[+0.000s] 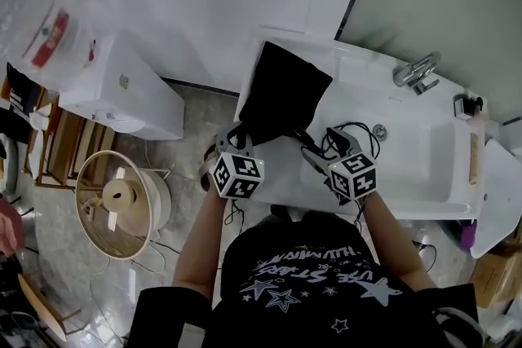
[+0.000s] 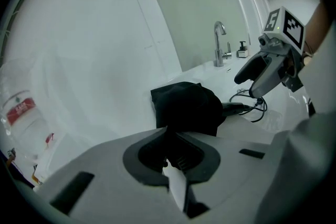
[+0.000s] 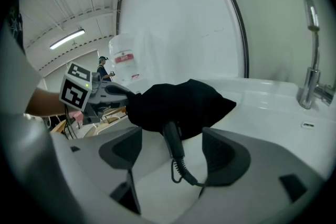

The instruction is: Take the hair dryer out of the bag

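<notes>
A black cloth bag [image 1: 281, 90] lies on the white counter [image 1: 285, 163] beside the sink. The hair dryer's dark handle [image 3: 173, 139] sticks out of the bag's near opening, and its coiled cord [image 1: 352, 134] trails to the right. My left gripper [image 1: 236, 139] is shut on the bag's near left edge [image 2: 169, 134]. My right gripper [image 3: 176, 148] stands open, with the handle between its jaws and not touching either pad. In the left gripper view the handle [image 2: 234, 108] shows right of the bag [image 2: 184, 105], under the right gripper [image 2: 247, 79]. The dryer's body is hidden inside the bag.
A chrome faucet [image 1: 416, 69] stands behind the white basin [image 1: 408, 151] at right. On the floor to the left are a white appliance [image 1: 122, 90] and a round wire-frame basket [image 1: 122, 204]. The counter's front edge runs just before my body.
</notes>
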The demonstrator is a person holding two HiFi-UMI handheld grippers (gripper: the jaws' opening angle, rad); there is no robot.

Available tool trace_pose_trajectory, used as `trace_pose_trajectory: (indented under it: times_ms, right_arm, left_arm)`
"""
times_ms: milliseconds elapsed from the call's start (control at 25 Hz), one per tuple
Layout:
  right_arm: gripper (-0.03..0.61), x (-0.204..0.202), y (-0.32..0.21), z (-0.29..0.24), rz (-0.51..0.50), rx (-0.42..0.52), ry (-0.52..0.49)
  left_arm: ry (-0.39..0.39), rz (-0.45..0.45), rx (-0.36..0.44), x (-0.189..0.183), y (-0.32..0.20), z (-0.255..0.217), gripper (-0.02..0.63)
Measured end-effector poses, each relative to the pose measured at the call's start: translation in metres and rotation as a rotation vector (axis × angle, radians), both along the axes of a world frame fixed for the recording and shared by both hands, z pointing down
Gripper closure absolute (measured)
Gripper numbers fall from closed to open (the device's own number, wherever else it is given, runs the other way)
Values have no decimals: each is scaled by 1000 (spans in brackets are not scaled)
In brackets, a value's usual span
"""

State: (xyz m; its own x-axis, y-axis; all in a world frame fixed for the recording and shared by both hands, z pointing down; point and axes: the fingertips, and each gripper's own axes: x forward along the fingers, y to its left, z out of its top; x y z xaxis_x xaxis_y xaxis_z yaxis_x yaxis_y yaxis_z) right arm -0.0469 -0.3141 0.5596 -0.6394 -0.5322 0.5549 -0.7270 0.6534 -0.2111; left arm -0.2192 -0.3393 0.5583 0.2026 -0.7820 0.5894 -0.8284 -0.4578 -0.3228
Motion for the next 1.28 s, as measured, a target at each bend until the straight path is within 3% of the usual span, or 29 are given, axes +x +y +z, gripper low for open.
trace_pose_trajectory:
  times_ms: [280, 600, 720, 1040, 1280]
  right_arm:
    - [305, -19, -7, 30, -99, -74, 38]
    - [334, -28, -14, 62, -130, -137, 121]
    - [388, -30, -18, 65, -121, -137, 135]
    - [387, -35, -18, 63, -124, -81, 289]
    - [410, -37, -18, 61, -159, -88, 313]
  left_arm:
    - [19, -31, -28, -3, -9, -1, 592]
    - [9, -42, -42, -5, -15, 2, 592]
    - [10, -41, -48, -5, -15, 3, 592]
    - [14, -41, -51, -5, -16, 5, 592]
    - [14, -34, -59, -6, -16, 8, 592]
